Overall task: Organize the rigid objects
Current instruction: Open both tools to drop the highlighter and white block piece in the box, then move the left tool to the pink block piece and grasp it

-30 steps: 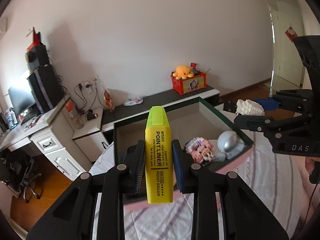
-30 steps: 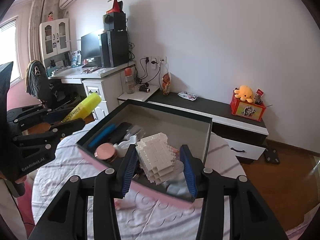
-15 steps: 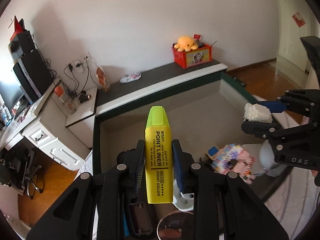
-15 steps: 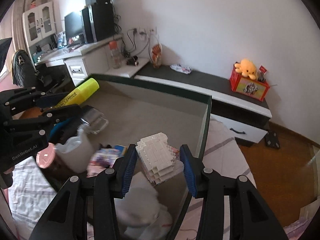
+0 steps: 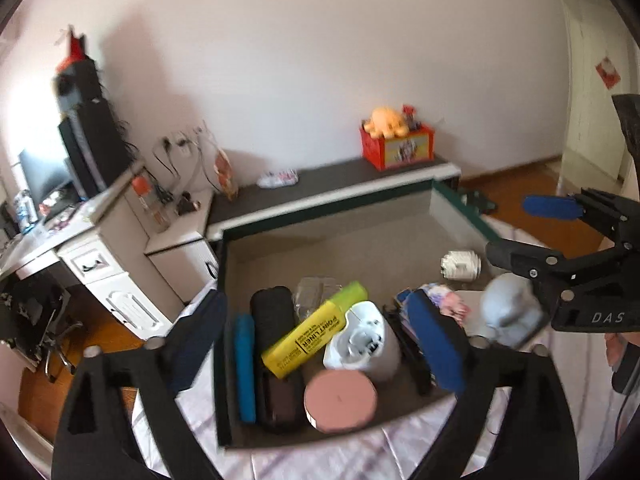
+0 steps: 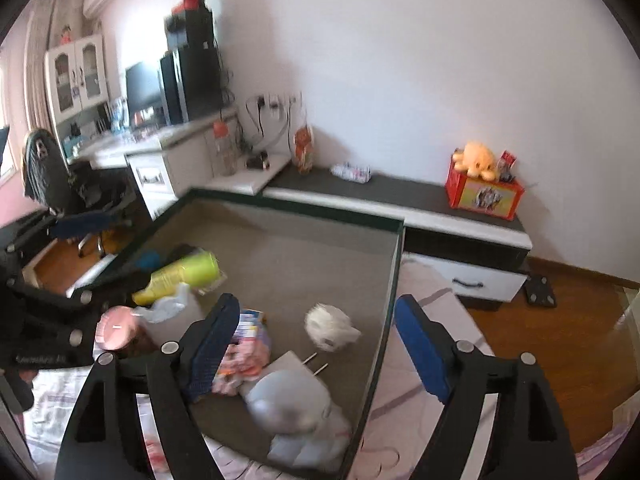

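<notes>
Below left fingers (image 5: 320, 336): highlighter (image 5: 314, 336) free, just opened | right fingers (image 6: 316, 344): white block (image 6: 330, 326) free, just opened

The left gripper (image 5: 320, 340) has just been opening and nothing is between its jaws: the yellow highlighter (image 5: 316, 334) it held upright now lies slanted in the box (image 5: 332, 248). The right gripper (image 6: 316, 344) has also just been opening; its white block model (image 6: 330, 326) now sits blurred inside the box, free of the pads.

White wall (image 6: 400, 60); wooden floor (image 6: 560, 320); low dark-topped cabinet (image 6: 400, 196); desk (image 5: 80, 240)
</notes>
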Demonstrator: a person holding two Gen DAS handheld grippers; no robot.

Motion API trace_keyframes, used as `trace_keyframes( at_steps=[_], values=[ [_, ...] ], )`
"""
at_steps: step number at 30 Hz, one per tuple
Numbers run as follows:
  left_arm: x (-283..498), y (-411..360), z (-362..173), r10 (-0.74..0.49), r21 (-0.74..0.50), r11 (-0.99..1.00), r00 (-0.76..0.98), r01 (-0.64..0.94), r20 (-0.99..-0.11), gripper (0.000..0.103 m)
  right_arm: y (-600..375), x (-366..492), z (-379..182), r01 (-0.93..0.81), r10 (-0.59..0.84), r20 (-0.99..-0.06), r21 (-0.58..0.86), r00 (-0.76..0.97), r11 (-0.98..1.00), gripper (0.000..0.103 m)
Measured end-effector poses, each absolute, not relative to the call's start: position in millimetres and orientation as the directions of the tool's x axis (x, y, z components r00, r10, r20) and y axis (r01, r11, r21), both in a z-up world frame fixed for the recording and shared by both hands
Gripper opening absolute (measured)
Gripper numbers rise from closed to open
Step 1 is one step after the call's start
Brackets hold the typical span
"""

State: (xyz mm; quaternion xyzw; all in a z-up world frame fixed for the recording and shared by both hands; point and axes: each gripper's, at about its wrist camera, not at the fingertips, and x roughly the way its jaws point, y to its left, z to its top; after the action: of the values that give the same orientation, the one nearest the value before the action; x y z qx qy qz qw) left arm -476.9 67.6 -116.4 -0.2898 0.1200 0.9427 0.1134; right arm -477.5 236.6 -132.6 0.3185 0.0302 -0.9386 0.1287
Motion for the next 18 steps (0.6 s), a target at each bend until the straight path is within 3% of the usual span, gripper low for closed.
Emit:
trace_keyframes(
  at_steps=[3, 4, 5, 18],
  values=[
    [-441.7, 64.0, -105.1, 0.142, 0.164, -0.951, -0.839, -0.263, -0.526, 0.103, 239.4, -445.9, -115.1, 0.244, -0.219, -0.560, 0.030, -0.799, -0.969, 0.086],
    [-433.3, 63.6, -103.1, 0.147, 0.159, -0.951, -0.841, -0.265, -0.520, 0.103, 238.8, -435.9, -111.2, 0.245, -0.217, -0.549, 0.022, -0.808, -0.969, 0.091],
    [-423.3, 63.3, -101.3, 0.154, 0.154, -0.951, -0.844, -0.267, -0.514, 0.103, 239.4, -419.1, -106.8, 0.236, -0.206, -0.533, 0.011, -0.821, -0.972, 0.103],
    [-329.8, 82.8, -112.5, 0.146, 0.165, -0.949, -0.839, -0.268, -0.524, 0.103, 265.4, -306.6, -103.1, 0.154, -0.153, -0.465, 0.034, -0.872, -0.987, 0.103]
  ],
)
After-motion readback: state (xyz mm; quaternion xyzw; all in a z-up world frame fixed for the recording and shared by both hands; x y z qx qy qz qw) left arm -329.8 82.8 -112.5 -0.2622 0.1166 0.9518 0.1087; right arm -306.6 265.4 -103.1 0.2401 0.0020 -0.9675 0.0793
